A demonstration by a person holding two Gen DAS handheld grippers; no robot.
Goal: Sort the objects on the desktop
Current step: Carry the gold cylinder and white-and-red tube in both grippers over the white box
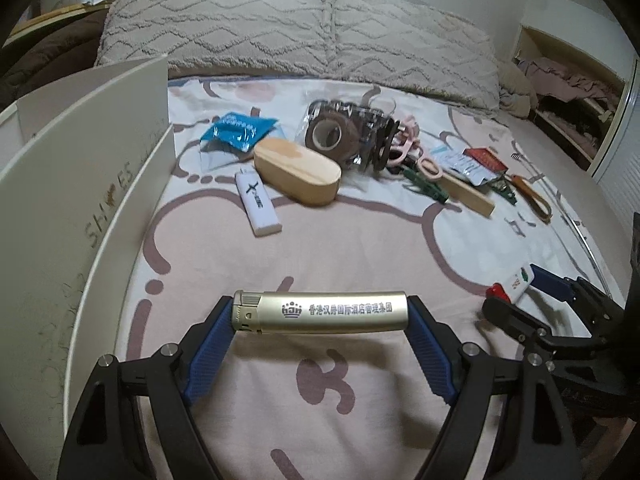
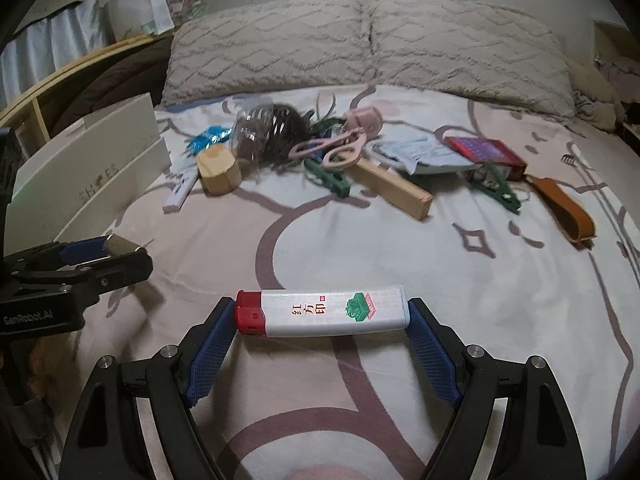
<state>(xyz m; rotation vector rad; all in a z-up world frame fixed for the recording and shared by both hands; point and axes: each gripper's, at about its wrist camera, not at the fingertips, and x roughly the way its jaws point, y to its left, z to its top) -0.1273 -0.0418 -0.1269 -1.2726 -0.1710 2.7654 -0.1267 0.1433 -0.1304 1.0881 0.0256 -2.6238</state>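
Both tongs spread wide yet gripping endwise: left tongs (image 1: 322,314) clamping gold lighter (image 1: 320,312), right tongs (image 2: 322,314) clamping white lighter (image 2: 320,313), lifted off bed (image 1: 360,248) for sorting, presumably into white box (image 1: 80,208) at left.

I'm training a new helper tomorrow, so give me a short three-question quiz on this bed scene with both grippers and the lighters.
1. True or false: the left gripper holds the gold lighter by its two ends.
2. The red-capped lighter in the right gripper has its cap toward which side of the right wrist view? A) left B) right C) hidden
3. Fill in: the third lighter, white, lies on the bed beside the oval ______ block.

Key: 1 true; 2 A; 3 wooden.
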